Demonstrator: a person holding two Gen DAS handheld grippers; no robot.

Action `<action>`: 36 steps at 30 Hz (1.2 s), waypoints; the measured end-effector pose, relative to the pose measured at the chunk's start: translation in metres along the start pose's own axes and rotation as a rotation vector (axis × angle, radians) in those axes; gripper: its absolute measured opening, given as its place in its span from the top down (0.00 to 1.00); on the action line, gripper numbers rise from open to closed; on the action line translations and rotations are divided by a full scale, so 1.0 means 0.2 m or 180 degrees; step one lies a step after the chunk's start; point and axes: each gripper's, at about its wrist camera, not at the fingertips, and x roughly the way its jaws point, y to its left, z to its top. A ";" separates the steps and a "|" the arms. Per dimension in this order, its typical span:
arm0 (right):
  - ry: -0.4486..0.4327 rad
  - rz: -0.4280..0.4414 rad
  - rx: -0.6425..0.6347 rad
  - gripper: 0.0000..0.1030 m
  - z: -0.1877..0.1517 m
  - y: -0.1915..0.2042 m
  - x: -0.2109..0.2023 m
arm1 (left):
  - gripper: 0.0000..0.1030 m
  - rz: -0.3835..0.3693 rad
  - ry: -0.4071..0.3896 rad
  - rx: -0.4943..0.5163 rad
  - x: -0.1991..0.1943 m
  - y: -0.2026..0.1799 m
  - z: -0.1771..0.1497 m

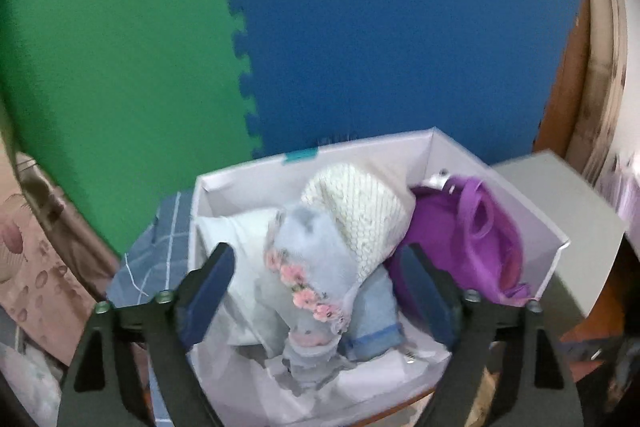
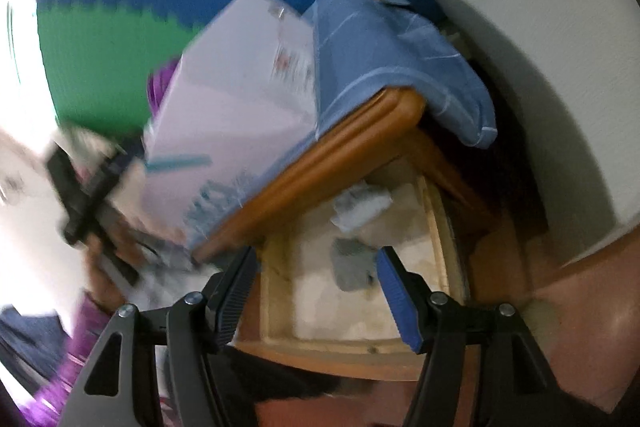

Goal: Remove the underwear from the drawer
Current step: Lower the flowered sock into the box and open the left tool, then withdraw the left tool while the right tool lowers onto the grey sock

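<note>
Underwear [image 1: 308, 267], pale blue with a pink flower trim, lies in a white box [image 1: 500, 183], its long axis running near to far, between white cloth on the left and a purple garment [image 1: 476, 227] on the right. A knitted white piece [image 1: 360, 203] sits at its far end. The left claw [image 1: 320, 291] is spread wide around the underwear without touching it. Only the right view shows the open wooden drawer [image 2: 436, 227], with small grey garments [image 2: 352, 267] inside, blurred and hard to identify. The right claw [image 2: 316, 291] hangs spread above the drawer, holding nothing. There the box appears from outside, smeared by motion, beside a blue cloth [image 2: 384, 47].
</note>
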 end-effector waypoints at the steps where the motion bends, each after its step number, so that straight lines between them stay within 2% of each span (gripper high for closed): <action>1: 0.0057 -0.0053 -0.0097 0.38 -0.01 0.03 0.02 | 0.12 -0.0009 -0.0065 -0.0030 -0.04 0.01 -0.01; 4: 0.0399 -0.0247 -0.0532 0.38 -0.08 0.14 0.15 | 0.05 -0.0062 -0.0326 -0.0125 -0.22 0.05 -0.10; 7: 0.0688 -0.0451 -0.0896 0.38 -0.15 0.22 0.27 | 0.01 -0.0076 -0.0400 -0.0149 -0.34 0.10 -0.22; 11: 0.1089 -0.0687 -0.1265 0.38 -0.24 0.30 0.47 | 0.01 -0.0136 -0.0203 -0.0289 -0.40 0.18 -0.39; 14: 0.1380 -0.0938 -0.1563 0.38 -0.28 0.35 0.63 | 0.01 -0.0196 -0.0024 -0.0598 -0.40 0.28 -0.56; 18: 0.1788 -0.1350 -0.2230 0.38 -0.35 0.46 0.93 | 0.01 -0.0223 0.0106 -0.1102 -0.35 0.42 -0.72; 21: 0.1984 -0.1441 -0.2425 0.38 -0.37 0.48 1.08 | 0.01 -0.0213 0.0232 -0.1444 -0.31 0.50 -0.78; 23: 0.2074 -0.1599 -0.2563 0.38 -0.39 0.47 1.20 | 0.01 -0.0156 0.0201 -0.1566 -0.32 0.53 -0.80; 28: 0.2202 -0.1772 -0.2811 0.38 -0.40 0.44 1.37 | 0.01 0.0085 0.0203 -0.1511 -0.32 0.54 -0.80; 36: 0.2271 -0.2012 -0.3226 0.38 -0.45 0.38 1.51 | 0.01 0.0304 0.0285 -0.1099 -0.29 0.45 -0.77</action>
